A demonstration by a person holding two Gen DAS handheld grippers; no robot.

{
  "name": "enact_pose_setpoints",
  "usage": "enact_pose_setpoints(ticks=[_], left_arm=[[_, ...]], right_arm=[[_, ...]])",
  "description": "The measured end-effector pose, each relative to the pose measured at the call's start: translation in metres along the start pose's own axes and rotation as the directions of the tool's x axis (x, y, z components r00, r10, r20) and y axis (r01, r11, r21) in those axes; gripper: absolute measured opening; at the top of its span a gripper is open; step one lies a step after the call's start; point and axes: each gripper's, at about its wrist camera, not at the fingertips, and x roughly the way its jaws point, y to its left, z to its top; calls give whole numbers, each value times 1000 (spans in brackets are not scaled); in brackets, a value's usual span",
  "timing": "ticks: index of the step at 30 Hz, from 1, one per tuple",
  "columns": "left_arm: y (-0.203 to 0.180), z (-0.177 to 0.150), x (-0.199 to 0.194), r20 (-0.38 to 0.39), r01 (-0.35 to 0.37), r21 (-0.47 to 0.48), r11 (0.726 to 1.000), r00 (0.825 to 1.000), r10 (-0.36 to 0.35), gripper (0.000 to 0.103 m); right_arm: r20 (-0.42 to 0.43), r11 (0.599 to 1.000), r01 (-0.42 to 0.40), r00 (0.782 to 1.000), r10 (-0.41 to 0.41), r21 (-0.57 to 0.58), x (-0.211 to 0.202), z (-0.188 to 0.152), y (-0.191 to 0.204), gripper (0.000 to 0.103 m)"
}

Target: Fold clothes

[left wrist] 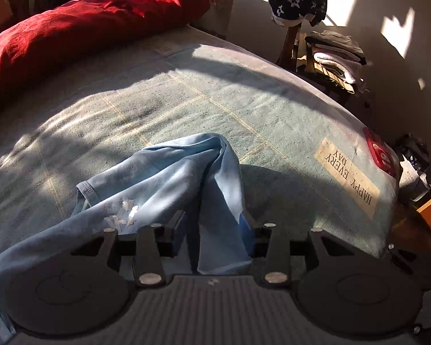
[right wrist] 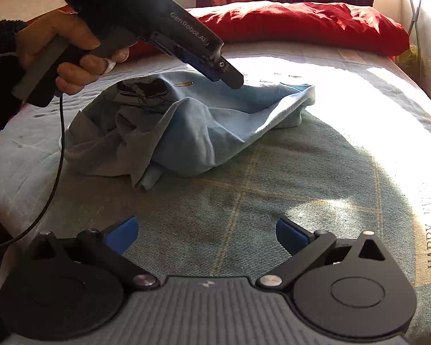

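Observation:
A light blue garment (left wrist: 169, 178) with a small flower print lies crumpled on the green bed cover (left wrist: 186, 92). In the left wrist view my left gripper (left wrist: 212, 224) stands open with a raised fold of the garment between its fingers, the pads not pressing on it. The right wrist view shows the same garment (right wrist: 186, 126) in a heap, with the left gripper (right wrist: 234, 82) tilted down, its tip at the top edge of the cloth, held by a person's hand (right wrist: 60, 49). My right gripper (right wrist: 207, 233) is open over bare bed cover (right wrist: 273, 178), in front of the garment.
A red pillow (left wrist: 86, 28) lies along the far side of the bed. A label reading HAPPY EVERY DAY (left wrist: 347, 178) and a red object (left wrist: 379, 152) sit near the right edge. Folded clothes (left wrist: 336, 54) are stacked beside the bed. A black cable (right wrist: 57, 172) hangs from the left gripper.

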Motion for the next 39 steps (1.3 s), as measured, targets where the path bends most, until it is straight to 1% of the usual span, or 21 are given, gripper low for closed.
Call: enact_pose_setpoints(ticks=[5,8,11,13,17,19,24,26,28,31,34,37,39], left_arm=[[27,-57,-46,13,-85,-20,996,996,85,46],[43,-86,-66,24,-118,-57,991,993,119,48],[58,-108,-84,43,-142,-85,986,988,146,48],[67,-119,-93,63,-164,-101,981,983,171,51],[84,-130,-99,103,-176,-129,976,976,190,52],[93,-129,-96,117,-177,-124,976,974,192,53],[123,-120,-79,142,-160,-139,977,973,180,56],[137,-115,-70,151,-151,-148,977,973,173,57],[145,-111,-60,143,-149,-152,977,975,171,57],[151,-109,-54,125,-112,-156,981,983,133,58],[152,-105,-56,92,-86,-145,986,991,100,58],[151,-99,-60,57,-60,-137,989,996,68,58],[151,-94,-64,29,-49,-145,988,998,53,58]], right_arm=[[-5,999,-17,1000,16,-43,0,-1,28,103],[-12,997,-28,1000,27,-72,5,-1,43,103],[-14,995,-34,999,32,-91,8,4,55,103],[-13,994,-41,999,40,-103,13,11,60,103],[9,989,-57,998,59,-134,26,34,67,103],[21,987,-66,997,70,-149,34,48,70,103],[30,966,-119,991,129,-231,72,97,77,103],[-2,959,-146,989,150,-242,95,112,78,103],[-65,961,-169,985,158,-218,119,120,74,103],[-167,968,-180,974,151,-176,147,127,66,103],[-259,985,-142,960,112,-101,165,127,53,103],[-315,990,-132,943,108,-54,177,124,48,103],[-342,988,-113,937,71,-106,181,122,56,103]])
